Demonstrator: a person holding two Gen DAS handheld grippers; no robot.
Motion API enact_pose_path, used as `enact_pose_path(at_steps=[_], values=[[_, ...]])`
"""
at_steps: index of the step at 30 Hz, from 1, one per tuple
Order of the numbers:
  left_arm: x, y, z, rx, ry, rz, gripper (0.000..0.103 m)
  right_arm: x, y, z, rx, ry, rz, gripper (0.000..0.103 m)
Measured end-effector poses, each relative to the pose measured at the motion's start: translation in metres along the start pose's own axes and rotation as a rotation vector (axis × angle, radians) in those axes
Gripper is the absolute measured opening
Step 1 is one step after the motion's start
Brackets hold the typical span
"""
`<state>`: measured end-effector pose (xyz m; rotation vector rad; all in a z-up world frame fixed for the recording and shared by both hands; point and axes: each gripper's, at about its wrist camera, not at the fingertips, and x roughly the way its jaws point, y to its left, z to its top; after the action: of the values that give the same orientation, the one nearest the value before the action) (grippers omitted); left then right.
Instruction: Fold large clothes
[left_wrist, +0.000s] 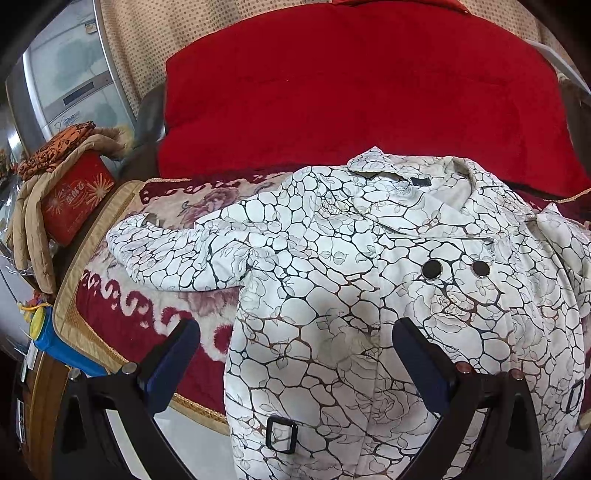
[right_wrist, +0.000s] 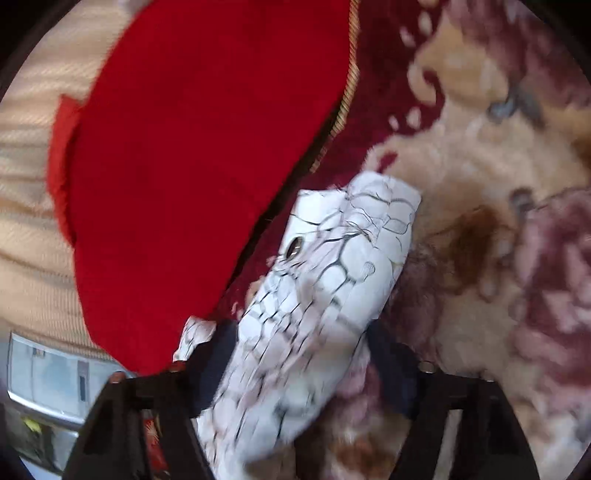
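White coat (left_wrist: 388, 295) lying on the floral blanket (left_wrist: 147, 310)
Left gripper (left_wrist: 295, 350) is hovering open over the coat; right gripper (right_wrist: 301, 354) is straddling its sleeve (right_wrist: 332, 266), grip unclear.

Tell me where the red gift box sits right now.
In the left wrist view, the red gift box sits at the far left, beside the patterned blanket under the coat, with tan padded fabric draped over it.

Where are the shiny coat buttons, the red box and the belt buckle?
coat buttons (left_wrist: 431, 268): left wrist view, on the left button's face.
red box (left_wrist: 75, 199): left wrist view, on its printed front.
belt buckle (left_wrist: 282, 434): left wrist view, on the black frame's middle.
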<state>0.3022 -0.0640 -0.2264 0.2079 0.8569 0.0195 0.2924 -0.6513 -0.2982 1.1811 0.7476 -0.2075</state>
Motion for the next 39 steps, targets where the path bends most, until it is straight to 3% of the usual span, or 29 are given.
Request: enact_pose_path(at_steps=[1, 4, 7, 11, 16, 20, 23, 25, 27, 31, 35, 39], values=[[0.000, 0.000, 0.000, 0.002, 0.000, -0.002, 0.103, 0.006, 0.001, 0.002, -0.004, 0.005, -0.015, 0.071], [-0.002, 0.006, 0.000, -0.008, -0.005, -0.010, 0.103, 0.027, -0.002, 0.003, 0.008, 0.000, -0.130, 0.021], [-0.010, 0.021, -0.001, -0.032, -0.037, -0.007, 0.103, 0.020, 0.012, -0.009, -0.043, -0.073, -0.149, 0.009], [-0.024, 0.053, -0.005, -0.082, -0.082, 0.020, 0.103, -0.020, 0.072, -0.049, -0.218, -0.188, -0.043, 0.008], [-0.042, 0.103, -0.017, -0.156, -0.135, 0.078, 0.103, -0.053, 0.167, -0.121, -0.439, -0.222, 0.129, 0.008], [-0.049, 0.148, -0.032, -0.236, -0.140, 0.120, 0.103, -0.037, 0.246, -0.211, -0.665, -0.149, 0.187, 0.008], [-0.052, 0.173, -0.042, -0.279, -0.132, 0.144, 0.103, 0.002, 0.275, -0.285, -0.809, -0.044, 0.159, 0.012], [-0.051, 0.186, -0.048, -0.297, -0.122, 0.156, 0.103, 0.034, 0.276, -0.318, -0.846, 0.041, 0.126, 0.014], [-0.051, 0.195, -0.052, -0.310, -0.118, 0.167, 0.103, 0.073, 0.266, -0.353, -0.868, 0.166, 0.098, 0.026], [-0.045, 0.199, -0.053, -0.326, -0.098, 0.141, 0.103, 0.139, 0.223, -0.399, -0.906, 0.398, -0.008, 0.028], [-0.032, 0.182, -0.046, -0.332, -0.060, 0.026, 0.103, 0.124, 0.189, -0.378, -0.804, 0.488, 0.089, 0.028], [-0.008, 0.154, -0.029, -0.319, 0.006, -0.159, 0.103, 0.106, 0.185, -0.369, -0.789, 0.537, 0.181, 0.034]])
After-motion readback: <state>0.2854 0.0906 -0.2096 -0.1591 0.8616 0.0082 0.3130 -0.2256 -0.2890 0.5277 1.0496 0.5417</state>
